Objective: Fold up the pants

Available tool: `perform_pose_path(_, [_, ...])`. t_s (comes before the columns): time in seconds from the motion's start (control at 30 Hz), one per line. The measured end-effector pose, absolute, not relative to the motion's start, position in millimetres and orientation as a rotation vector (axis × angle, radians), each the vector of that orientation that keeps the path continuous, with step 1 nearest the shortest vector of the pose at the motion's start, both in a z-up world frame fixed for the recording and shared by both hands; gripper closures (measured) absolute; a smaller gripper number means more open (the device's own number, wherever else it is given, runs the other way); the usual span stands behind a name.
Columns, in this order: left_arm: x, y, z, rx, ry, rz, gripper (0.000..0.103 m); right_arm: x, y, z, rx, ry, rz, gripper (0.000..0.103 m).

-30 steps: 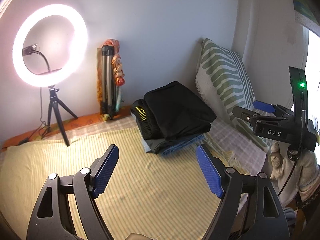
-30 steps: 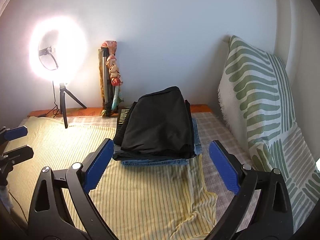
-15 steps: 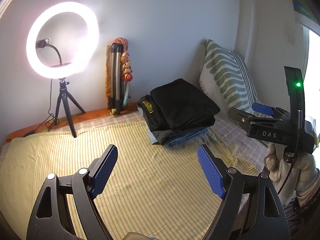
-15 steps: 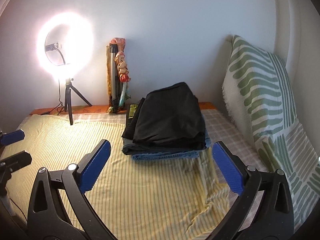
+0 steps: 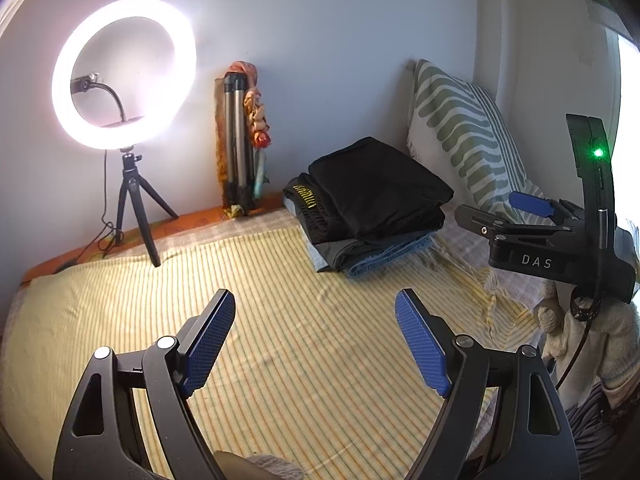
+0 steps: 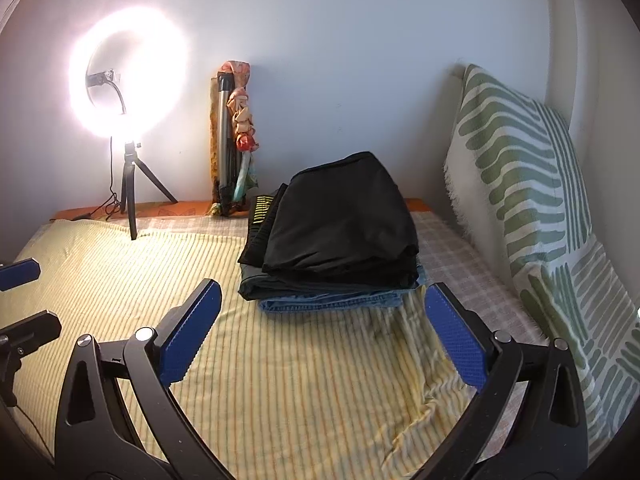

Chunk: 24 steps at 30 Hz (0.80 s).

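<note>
1. Left wrist view: your left tool (image 5: 314, 344) hangs over the yellow striped bedspread (image 5: 280, 320) with its blue pads spread wide and nothing between them. The pants sit in a folded stack (image 5: 372, 208) at the far side of the bed, near the green-patterned pillow (image 5: 460, 132): black pants on top, a darker pair with yellow print under them, blue denim at the bottom. Your right tool (image 5: 504, 214) shows at the right edge, level with the stack. The ring light (image 5: 124, 72) on its small tripod and a folded tripod (image 5: 238, 140) stand against the wall, well apart from the stack.

2. Right wrist view: your right tool (image 6: 320, 332) is also spread and empty, pointed straight at the stack (image 6: 336, 232), which lies just beyond its pads. The top black pair looks squarely folded, its edges roughly in line with the layers below.

3. Judgement: this scene fits either a pile of finished pants just set down or a pile you are about to draw from. No unfolded pair shows on the open bedspread.

4. If you handle the top pair, pinch only its own fabric at two edges so that the lower layers stay put, and keep the edges level as you lift.

5. Use the open striped area in front of the stack for any folding, and smooth the wrinkled bedspread corner (image 6: 432, 380) beforehand.
</note>
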<state>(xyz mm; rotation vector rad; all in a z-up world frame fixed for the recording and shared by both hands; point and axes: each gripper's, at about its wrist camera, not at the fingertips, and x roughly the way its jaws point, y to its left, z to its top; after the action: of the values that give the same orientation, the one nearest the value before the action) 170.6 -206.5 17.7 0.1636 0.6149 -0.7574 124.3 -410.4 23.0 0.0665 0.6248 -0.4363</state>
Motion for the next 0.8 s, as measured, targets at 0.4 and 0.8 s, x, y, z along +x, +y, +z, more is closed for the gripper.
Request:
perform_pose_path(0.4, [170,-201,19,0.143,0.606,-0.737,0.002,118,-415,22,0.083,0.612,-0.453,0.000])
perform_pose_path(0.8, [174,-195,16,0.129,0.617,-0.726,0.002,117,-420,22,0.106,0.611,-0.460,0.000])
